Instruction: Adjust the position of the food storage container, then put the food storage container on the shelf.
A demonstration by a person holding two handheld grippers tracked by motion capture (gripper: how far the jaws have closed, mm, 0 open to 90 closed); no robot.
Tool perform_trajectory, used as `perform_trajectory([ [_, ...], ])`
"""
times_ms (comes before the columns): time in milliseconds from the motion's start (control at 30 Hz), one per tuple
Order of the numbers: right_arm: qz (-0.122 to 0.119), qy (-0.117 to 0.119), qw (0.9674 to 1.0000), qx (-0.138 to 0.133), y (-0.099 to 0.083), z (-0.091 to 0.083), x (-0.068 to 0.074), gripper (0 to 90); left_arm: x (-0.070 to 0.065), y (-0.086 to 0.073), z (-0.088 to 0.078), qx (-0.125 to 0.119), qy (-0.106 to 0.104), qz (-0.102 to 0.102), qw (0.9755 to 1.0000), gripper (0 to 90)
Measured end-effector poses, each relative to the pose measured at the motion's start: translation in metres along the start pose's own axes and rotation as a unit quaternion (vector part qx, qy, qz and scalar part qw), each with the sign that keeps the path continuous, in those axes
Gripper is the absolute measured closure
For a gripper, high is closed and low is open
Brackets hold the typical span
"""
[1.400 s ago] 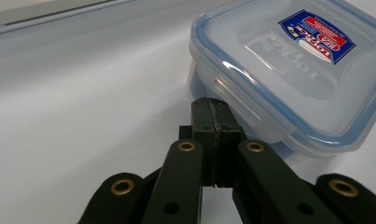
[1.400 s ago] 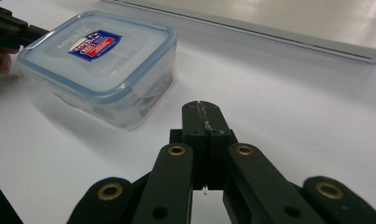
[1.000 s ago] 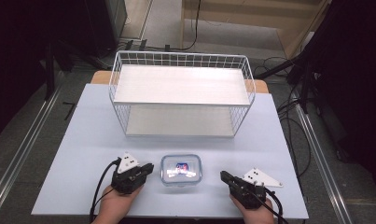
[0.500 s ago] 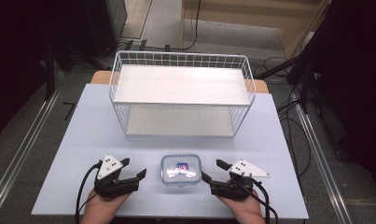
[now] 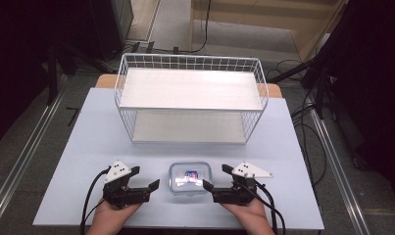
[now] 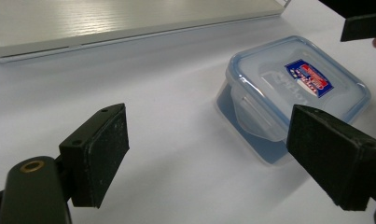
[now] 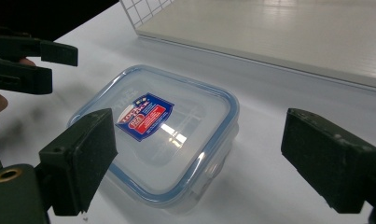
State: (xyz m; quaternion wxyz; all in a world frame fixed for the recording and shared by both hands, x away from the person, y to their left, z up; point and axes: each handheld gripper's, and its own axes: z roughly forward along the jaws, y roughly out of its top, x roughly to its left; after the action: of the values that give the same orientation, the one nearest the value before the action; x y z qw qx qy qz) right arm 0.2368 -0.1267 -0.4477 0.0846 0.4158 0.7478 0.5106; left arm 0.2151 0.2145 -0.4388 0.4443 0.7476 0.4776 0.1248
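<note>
Lidded clear container (image 5: 189, 177), contents indiscernible

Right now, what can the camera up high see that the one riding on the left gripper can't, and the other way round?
High view alone: the whole wire basket with its upper shelf, both hands, the floor around the table.

Left gripper view alone: the lid's clip and the label's print, close up.

Both: the plastic box, the left gripper open, untouched box.
</note>
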Motion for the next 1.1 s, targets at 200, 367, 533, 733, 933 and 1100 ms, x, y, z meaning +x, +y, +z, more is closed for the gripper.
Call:
perform_trajectory([
  [200, 0.006, 0.005, 1.0000, 0.005, -0.001, 0.003, 0.000, 11.0, -0.007, 0.001, 0.006, 0.005, -0.011, 0.001, 0.9999, 13.4],
  [367, 0.025, 0.014, 0.9995, 0.015, -0.001, 0.005, -0.002, 12.0, -0.013, 0.003, 0.016, 0.016, -0.049, -0.019, 0.9985, 13.6],
  [533, 0.042, 0.020, 0.9985, 0.027, -0.003, 0.009, -0.004, 13.5, -0.014, 0.004, 0.025, 0.027, -0.079, -0.039, 0.9957, 14.1],
  [733, 0.062, 0.034, 0.9965, 0.044, -0.006, 0.013, -0.006, 14.3, -0.015, 0.000, 0.040, 0.053, -0.105, -0.057, 0.9915, 14.9],
  [933, 0.080, 0.042, 0.9944, 0.055, -0.011, 0.017, -0.009, 14.7, -0.016, -0.004, 0.044, 0.061, -0.122, -0.070, 0.9881, 16.1],
  [1100, 0.097, 0.054, 0.9918, 0.064, -0.012, 0.023, -0.010, 15.3, -0.016, -0.005, 0.049, 0.066, -0.143, -0.092, 0.9832, 18.0],
])
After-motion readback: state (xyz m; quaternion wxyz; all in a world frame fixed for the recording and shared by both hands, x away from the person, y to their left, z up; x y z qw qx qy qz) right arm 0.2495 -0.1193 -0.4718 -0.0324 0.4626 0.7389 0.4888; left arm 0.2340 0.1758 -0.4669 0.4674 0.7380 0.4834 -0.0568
